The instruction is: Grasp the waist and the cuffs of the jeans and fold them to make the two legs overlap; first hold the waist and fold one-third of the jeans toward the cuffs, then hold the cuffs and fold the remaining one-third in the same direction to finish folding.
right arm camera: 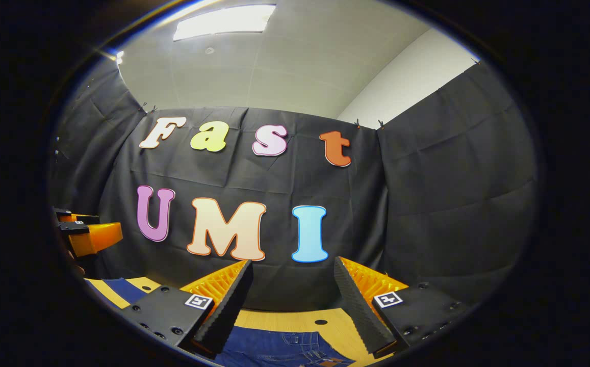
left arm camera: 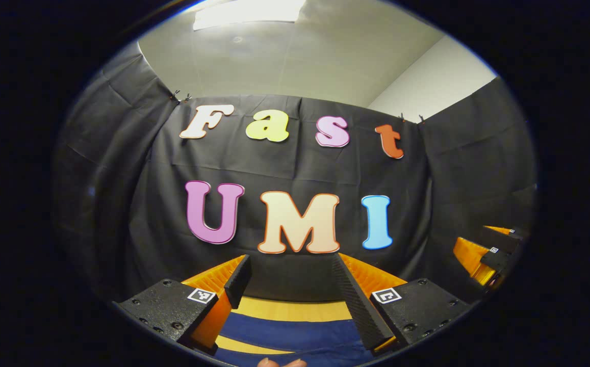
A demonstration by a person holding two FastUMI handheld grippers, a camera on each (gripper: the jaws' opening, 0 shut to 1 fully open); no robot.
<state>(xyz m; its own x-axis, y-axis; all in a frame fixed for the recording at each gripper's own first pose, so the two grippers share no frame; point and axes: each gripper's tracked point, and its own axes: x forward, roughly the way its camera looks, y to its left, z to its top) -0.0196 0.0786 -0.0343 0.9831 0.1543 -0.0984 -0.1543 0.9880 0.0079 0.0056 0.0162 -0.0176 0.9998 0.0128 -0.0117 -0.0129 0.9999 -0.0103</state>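
Both grippers, left gripper (left arm camera: 292, 285) and right gripper (right arm camera: 292, 290), are held wide open (empty) above the jeans (right arm camera: 279, 349), waistband seen nearest the right.

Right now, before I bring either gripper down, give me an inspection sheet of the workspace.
Surface: wooden table, bare strip along its far edge.
Job's things: jeans lie flat on the table under both grippers; the waist end with pocket and stitching shows in the right gripper view, plain blue cloth in the left gripper view. No fold can be judged from here.
Clutter: nothing seen.
Grippers: left gripper open, above the jeans, holding nothing; right gripper open, above the waist end, holding nothing. Each shows at the edge of the other's view.
Cables: nothing seen.
Surroundings: black cloth wall at back and sides, white ceiling with a lit panel.
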